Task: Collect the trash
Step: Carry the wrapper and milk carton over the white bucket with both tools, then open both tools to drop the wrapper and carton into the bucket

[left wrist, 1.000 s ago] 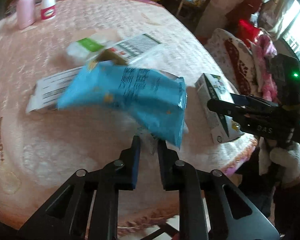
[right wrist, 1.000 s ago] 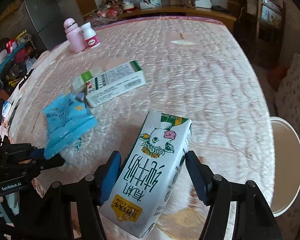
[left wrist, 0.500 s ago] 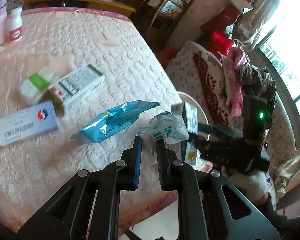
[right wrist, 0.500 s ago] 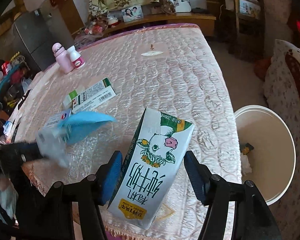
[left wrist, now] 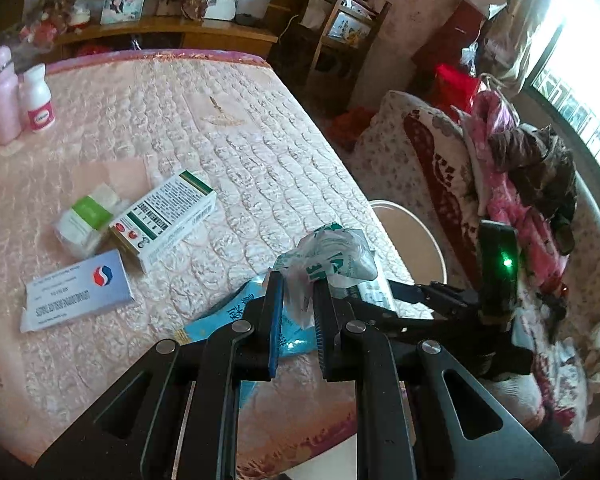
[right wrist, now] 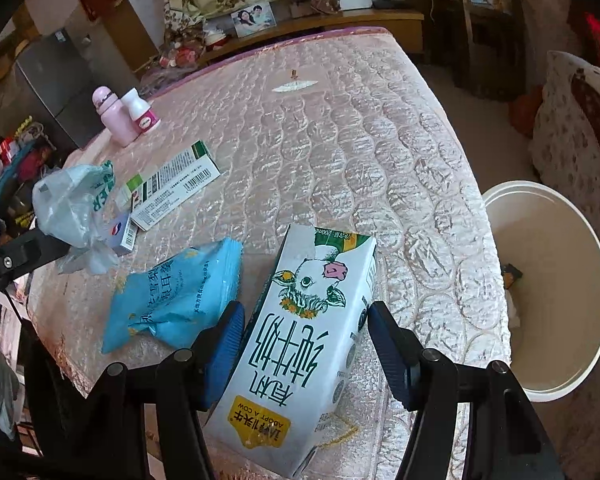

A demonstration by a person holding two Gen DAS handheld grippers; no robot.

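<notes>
Left wrist cam: my left gripper (left wrist: 296, 308) clamped a crumpled plastic bag (left wrist: 328, 256); my right gripper (right wrist: 304, 344) clamped the milk carton (right wrist: 304, 332) w/ the white bin (right wrist: 556, 292) nearby.

Two bottles (right wrist: 124, 116), three boxes (left wrist: 168, 216), one milk carton (right wrist: 304, 340), one blue packet (right wrist: 176, 292), one crumpled bag (left wrist: 332, 256), one bin (right wrist: 552, 300).

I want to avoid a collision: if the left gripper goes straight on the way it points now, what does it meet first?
Probably the right gripper and its milk carton, just beyond the plastic bag that the left gripper holds; depth is unclear.
</notes>
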